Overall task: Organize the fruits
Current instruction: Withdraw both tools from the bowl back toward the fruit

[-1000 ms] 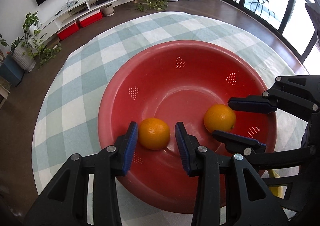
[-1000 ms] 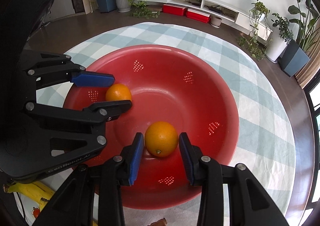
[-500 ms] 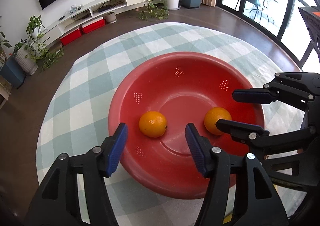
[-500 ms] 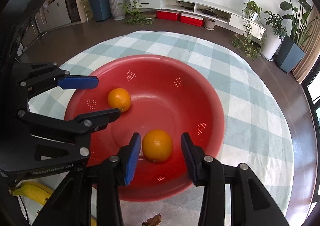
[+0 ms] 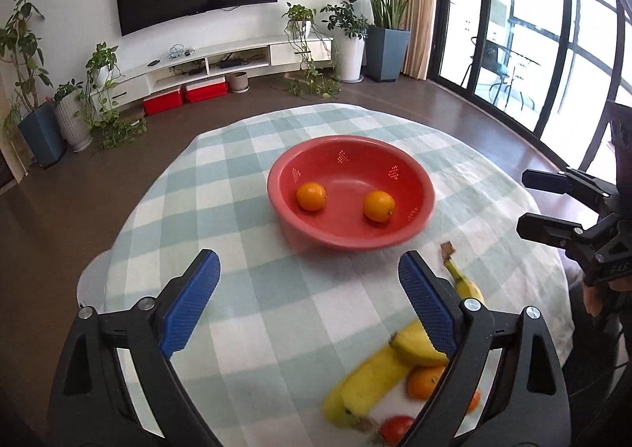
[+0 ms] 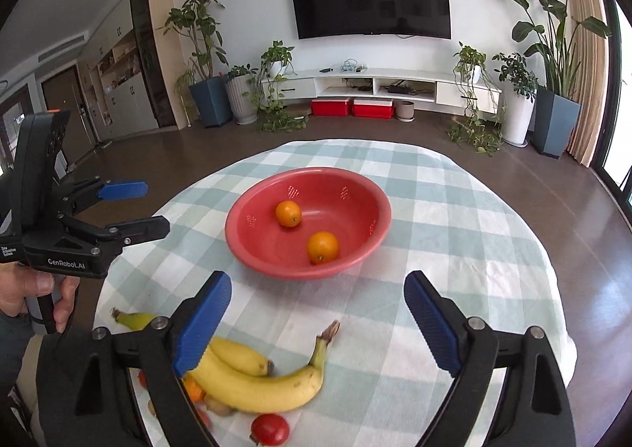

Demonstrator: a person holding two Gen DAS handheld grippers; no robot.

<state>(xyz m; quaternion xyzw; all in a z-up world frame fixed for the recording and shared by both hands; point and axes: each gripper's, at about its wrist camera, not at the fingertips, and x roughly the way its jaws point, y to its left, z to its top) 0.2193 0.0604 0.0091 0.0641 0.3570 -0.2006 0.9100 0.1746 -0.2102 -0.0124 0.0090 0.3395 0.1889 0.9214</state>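
A red bowl (image 5: 410, 227) (image 6: 256, 249) stands mid-table with two oranges in it, one on the left (image 5: 311, 196) (image 6: 288, 213) and one on the right (image 5: 379, 205) (image 6: 323, 247). Bananas (image 6: 260, 383) (image 5: 371, 380), another orange (image 5: 424, 381) and a red tomato (image 6: 270, 429) (image 5: 395, 429) lie at the near table edge. My left gripper (image 5: 309, 302) is open and empty, well back from the bowl. My right gripper (image 6: 318, 318) is open and empty above the bananas. Each gripper also shows in the other's view, the right one (image 5: 547, 204) and the left one (image 6: 132, 206).
The round table has a green checked cloth (image 5: 245, 289) (image 6: 454, 249). Beyond it are brown floor, a TV wall with a low white shelf (image 6: 375, 85), potted plants and glass doors (image 5: 533, 51) at right.
Both grippers have pulled back and up from the bowl and opened wide, leaving one orange each inside. The fruit pile at the near edge has come into view.
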